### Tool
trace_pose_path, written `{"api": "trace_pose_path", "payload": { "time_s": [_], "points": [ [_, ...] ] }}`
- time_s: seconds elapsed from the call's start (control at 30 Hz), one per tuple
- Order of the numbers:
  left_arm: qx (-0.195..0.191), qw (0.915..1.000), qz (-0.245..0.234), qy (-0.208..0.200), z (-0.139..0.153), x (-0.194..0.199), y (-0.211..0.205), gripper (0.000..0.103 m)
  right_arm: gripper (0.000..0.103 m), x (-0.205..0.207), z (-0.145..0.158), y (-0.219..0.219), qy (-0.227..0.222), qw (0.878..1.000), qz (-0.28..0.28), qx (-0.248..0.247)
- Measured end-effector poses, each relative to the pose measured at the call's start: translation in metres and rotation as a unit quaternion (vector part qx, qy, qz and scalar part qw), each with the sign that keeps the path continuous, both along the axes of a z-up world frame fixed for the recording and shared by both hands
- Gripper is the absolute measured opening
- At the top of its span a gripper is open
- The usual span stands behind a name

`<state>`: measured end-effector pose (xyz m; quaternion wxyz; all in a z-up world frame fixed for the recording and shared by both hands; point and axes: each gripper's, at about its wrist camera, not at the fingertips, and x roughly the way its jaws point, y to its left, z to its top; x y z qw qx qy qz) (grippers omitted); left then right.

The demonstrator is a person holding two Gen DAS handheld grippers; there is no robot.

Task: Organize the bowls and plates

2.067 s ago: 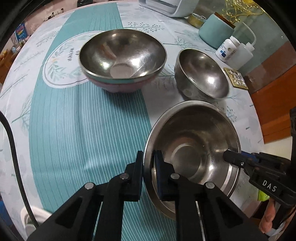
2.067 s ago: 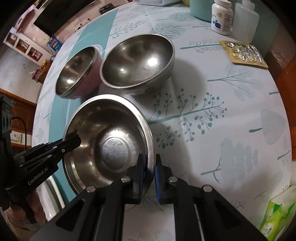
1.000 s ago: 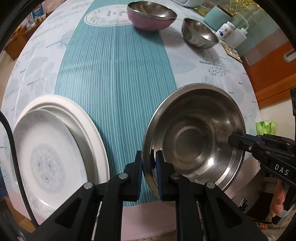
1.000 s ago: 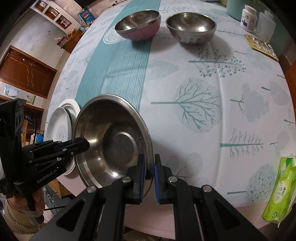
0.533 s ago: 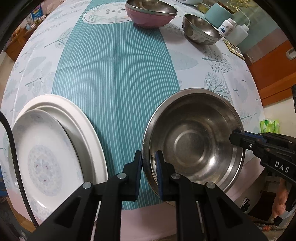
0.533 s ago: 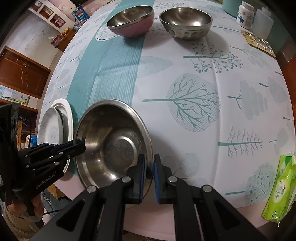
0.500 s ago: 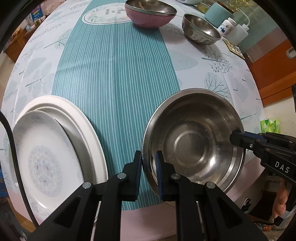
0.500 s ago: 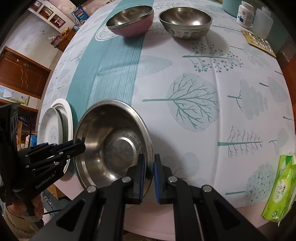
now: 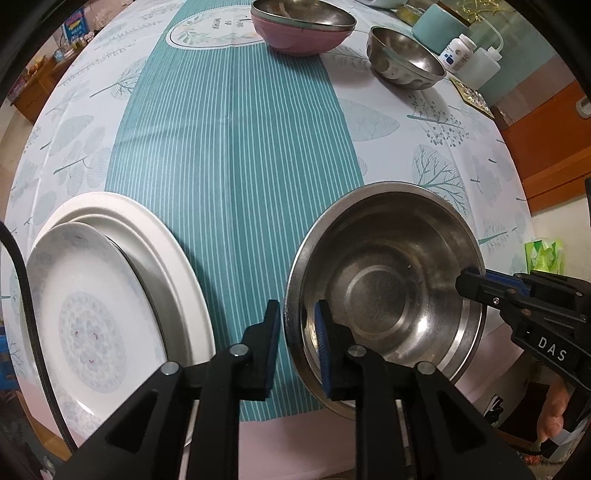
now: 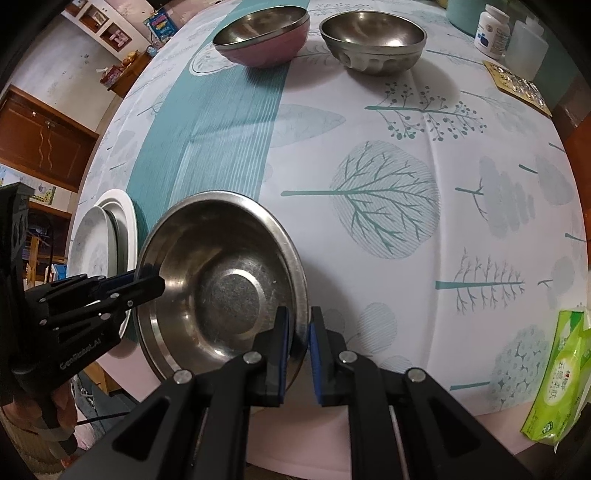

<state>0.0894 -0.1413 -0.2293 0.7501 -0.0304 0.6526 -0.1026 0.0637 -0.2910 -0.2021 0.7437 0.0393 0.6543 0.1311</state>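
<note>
Printed cloth with pale trees and a teal striped band covers the counter (image 9: 236, 155), with wooden cabinets off to one side in the right wrist view. Near the front edge sits a wide steel bowl (image 9: 384, 291), and both tools are at its rim on opposite sides.

From its own camera, the left tool (image 9: 295, 347) straddles the bowl's near rim, one finger outside and one inside. Its jaws have just been opening, and a clear gap shows between the outer pad and the bowl wall, so the rim lies between the pads without being pinched. The opening is narrow.

In its own view the right tool (image 10: 298, 339) straddles the opposite rim the same way. Its jaws stand only a sliver apart, with the thin steel rim between the blue pads; the inner pad lies against the wall, while a thin gap seems to show at the outer one, so I cannot tell whether it grips.

Just left of the bowl, a stack of white plates (image 9: 110, 295) lies at the counter's edge, the top one patterned. At the far side stand a pink bowl (image 9: 303, 33) with a steel liner and a smaller steel bowl (image 9: 404, 59), side by side, apart. A pill bottle (image 10: 493, 31) stands beyond them, and a green tissue pack (image 10: 557, 373) lies at the near right.
</note>
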Motion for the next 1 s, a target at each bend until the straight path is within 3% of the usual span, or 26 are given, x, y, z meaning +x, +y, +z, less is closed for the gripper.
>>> {"api": "trace_pose_path", "payload": {
  "time_s": [0.07, 0.23, 0.37, 0.7, 1.0],
  "points": [
    [0.005, 1.0, 0.003, -0.007, 0.002, -0.001, 0.0, 0.032, 0.012, 0.0, -0.001, -0.001, 0.003, 1.0, -0.004, -0.002],
    [0.011, 0.9998, 0.007, -0.016, 0.008, -0.002, 0.002, 0.038, 0.019, -0.001, 0.002, -0.004, 0.002, 1.0, -0.011, 0.012],
    [0.011, 0.9996, 0.016, -0.023, 0.015, -0.004, 0.004, 0.054, 0.024, -0.003, 0.009, -0.004, -0.008, 1.0, -0.005, 0.01],
    [0.023, 0.9982, 0.018, -0.053, 0.046, -0.014, -0.002, 0.062, 0.025, -0.01, 0.03, -0.008, -0.032, 0.999, 0.001, 0.014],
    [0.049, 0.9938, 0.021, -0.098, 0.092, -0.027, -0.005, 0.069, 0.025, -0.018, 0.063, -0.013, -0.074, 0.997, 0.015, 0.032]
  ]
}}
